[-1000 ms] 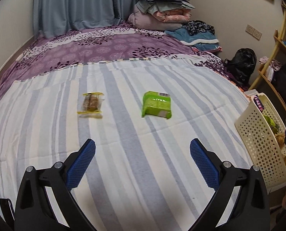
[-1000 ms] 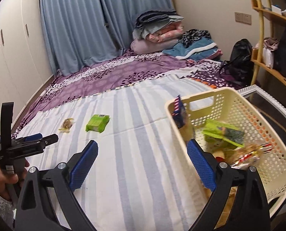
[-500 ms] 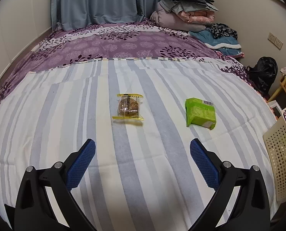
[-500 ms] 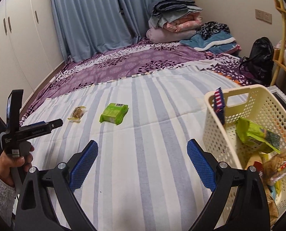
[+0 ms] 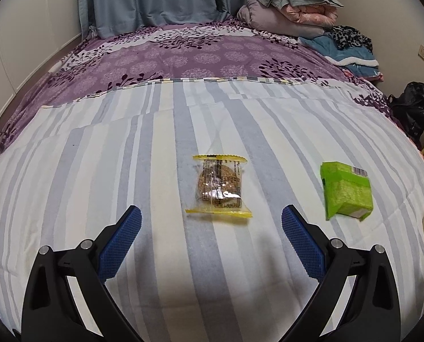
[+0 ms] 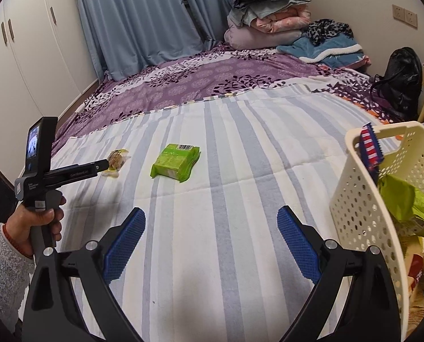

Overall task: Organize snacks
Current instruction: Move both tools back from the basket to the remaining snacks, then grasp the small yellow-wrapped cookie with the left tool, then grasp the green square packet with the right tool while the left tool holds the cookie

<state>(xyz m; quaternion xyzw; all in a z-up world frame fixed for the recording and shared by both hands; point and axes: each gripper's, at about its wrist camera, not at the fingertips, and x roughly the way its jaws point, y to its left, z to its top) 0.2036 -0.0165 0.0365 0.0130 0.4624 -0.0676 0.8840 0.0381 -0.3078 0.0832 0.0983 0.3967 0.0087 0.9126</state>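
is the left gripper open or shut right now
Open: the left gripper has its blue fingers spread wide, empty, just short of the yellow-edged snack.

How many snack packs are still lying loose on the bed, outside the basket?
2. A clear yellow-edged snack pack lies just ahead of the open left gripper; a green pack lies to its right, nearer the basket. None looks hidden.

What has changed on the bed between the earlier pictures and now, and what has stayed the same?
The left gripper has swung left and moved in on the clear yellow-edged snack, now centred just ahead of its open jaws. The right gripper has drawn away from the basket, open and empty. Neither snack moved: the green pack and the clear one lie where they were. Nothing gripped.
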